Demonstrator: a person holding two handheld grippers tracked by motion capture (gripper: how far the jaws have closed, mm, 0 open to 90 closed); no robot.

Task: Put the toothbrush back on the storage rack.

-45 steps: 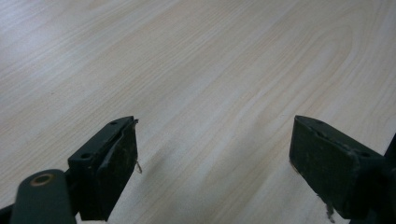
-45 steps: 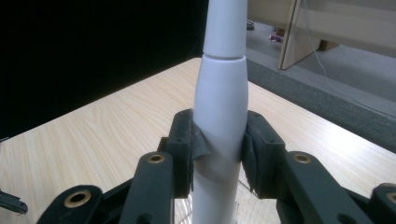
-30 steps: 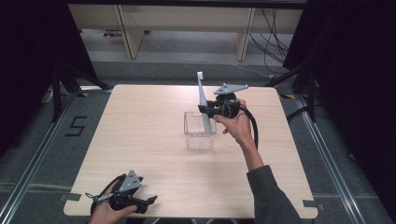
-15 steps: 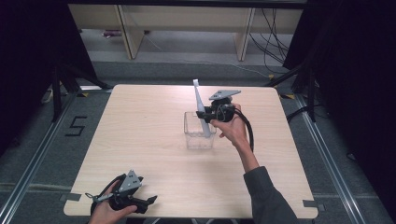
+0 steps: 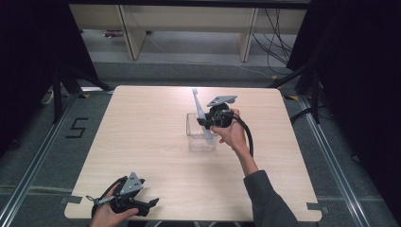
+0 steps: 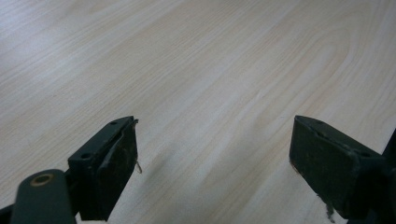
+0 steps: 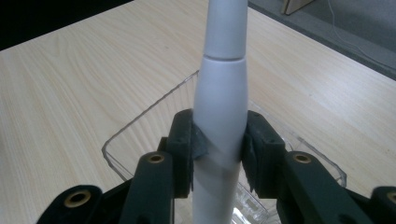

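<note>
White wand [image 7: 220,107] clamped in right tongs [image 7: 219,149] above clear box [image 5: 201,137]; left tongs [image 6: 212,158] apart.

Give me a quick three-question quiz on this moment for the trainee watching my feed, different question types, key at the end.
1. True or false: the right claw is shut on the white toothbrush-like stick.
2. Multiple choice: where is the stick's lower end? A) flat on the table B) down inside the clear container C) in the left claw.
3. Fill in: the left claw is ____, with bare wood showing between its jaws.

Key:
1. True. Both jaws press the stick's thick body.
2. B. From the high view, the stick leans up and away out of the container.
3. Open. It sits near the table's front left corner, holding nothing.
</note>
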